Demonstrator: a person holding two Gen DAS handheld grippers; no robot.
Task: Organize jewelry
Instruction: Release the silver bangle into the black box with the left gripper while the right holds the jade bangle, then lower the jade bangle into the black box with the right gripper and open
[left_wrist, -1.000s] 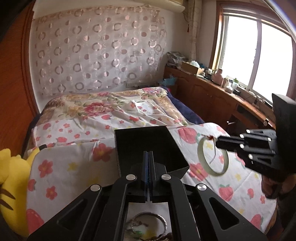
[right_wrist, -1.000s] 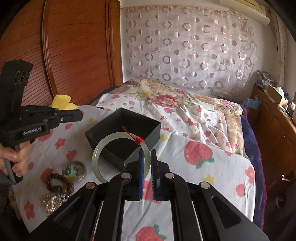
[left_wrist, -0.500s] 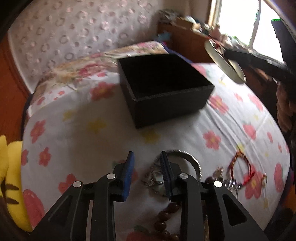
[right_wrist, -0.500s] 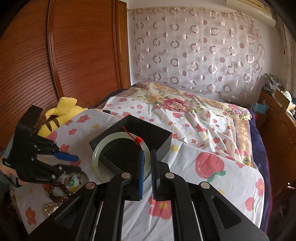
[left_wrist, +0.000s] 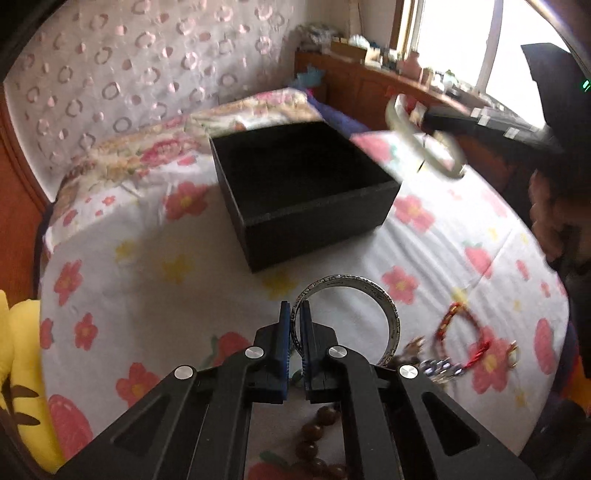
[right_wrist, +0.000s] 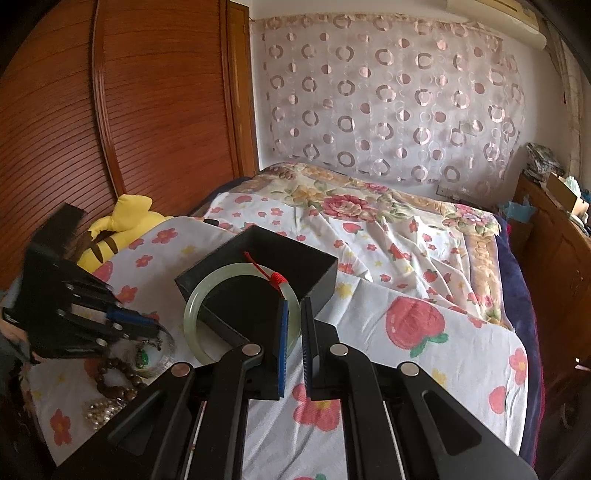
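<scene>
Left gripper (left_wrist: 294, 310) is angled down at the flowered cloth (left_wrist: 155, 295). Its jaws are closing, with the rim of the silver bangle (left_wrist: 391, 314) already caught between the blue pads; the tool is clamped on that bangle. The ring's free arc curves away toward 1 o'clock from the fingertips and lies on or just above the cloth; which of the two cannot be told.

Right gripper (right_wrist: 293, 314) is held over the cloth with its jaws pinched on the jade bangle (right_wrist: 199, 295). The bangle stands out toward 10 o'clock from the fingertips, a red cord (right_wrist: 275, 277) tied at its top. In the right wrist view it overlaps the near corner of the black box (right_wrist: 317, 277); whether it is above the box or in front of it cannot be settled. In the left wrist view the same bangle appears blurred at 2 o'clock of the box, clear of the box walls.

The box sits open on the cloth, at 12 o'clock from the left gripper, interior dark and contents not discernible.

Loose jewelry on the cloth: a red bracelet (left_wrist: 461, 339) at 3 o'clock from the silver bangle, a wooden bead strand (left_wrist: 314, 435) beneath the left gripper, and a pearl strand (right_wrist: 101, 411) at the cloth's near left edge in the right wrist view.

A yellow plush toy (right_wrist: 122, 221) lies at 10 o'clock from the box, against the wooden doors (right_wrist: 129, 110).
</scene>
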